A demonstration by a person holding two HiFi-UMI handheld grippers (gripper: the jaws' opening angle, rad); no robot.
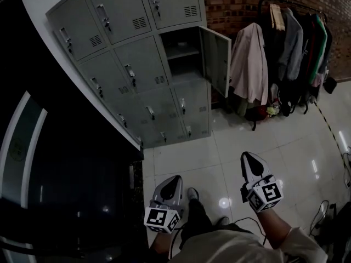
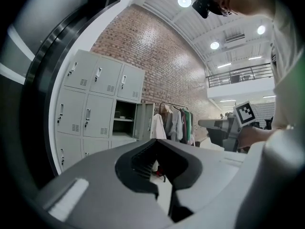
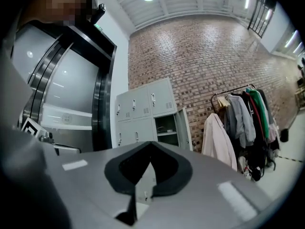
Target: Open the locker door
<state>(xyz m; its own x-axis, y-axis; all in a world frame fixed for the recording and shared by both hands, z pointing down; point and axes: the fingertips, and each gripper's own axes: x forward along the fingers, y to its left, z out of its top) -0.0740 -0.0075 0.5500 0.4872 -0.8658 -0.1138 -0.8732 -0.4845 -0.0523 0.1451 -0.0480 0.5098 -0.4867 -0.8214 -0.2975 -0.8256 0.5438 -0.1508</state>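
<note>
The locker (image 1: 137, 64) stands far and left, a grey block of small compartments against a brick wall (image 1: 241, 4). Its door (image 1: 216, 59) is already open. It belongs to the right column, second row from the top, and hangs from its right edge, swung out towards the near side. The compartment (image 1: 184, 53) behind it is dark, with a shelf across it. Every other door in the block is shut. Right of the locker, a rack (image 1: 290, 48) holds coats, and a pale coat (image 1: 249, 64) hangs nearest the open door, just beside it. A white tiled floor (image 1: 208, 152) lies between the locker and the person. Both tongs hover over the near floor, well apart from the locker, and they touch nothing. The left tongs (image 1: 174, 181) are pressed together at the tips with nothing between them, as the left gripper view (image 2: 156, 141) shows. The right tongs (image 1: 245, 156) are also pressed together and empty, their tips meeting in the right gripper view (image 3: 151, 143). Both point towards the far side, the right pair a little further out than the left. Each carries its marker cube at the near end, left (image 1: 160, 219) and right (image 1: 265, 196). A dark curved panel (image 1: 66, 174) fills the near left. A shoe (image 1: 192, 193) shows on the floor between the two tongs.
</note>
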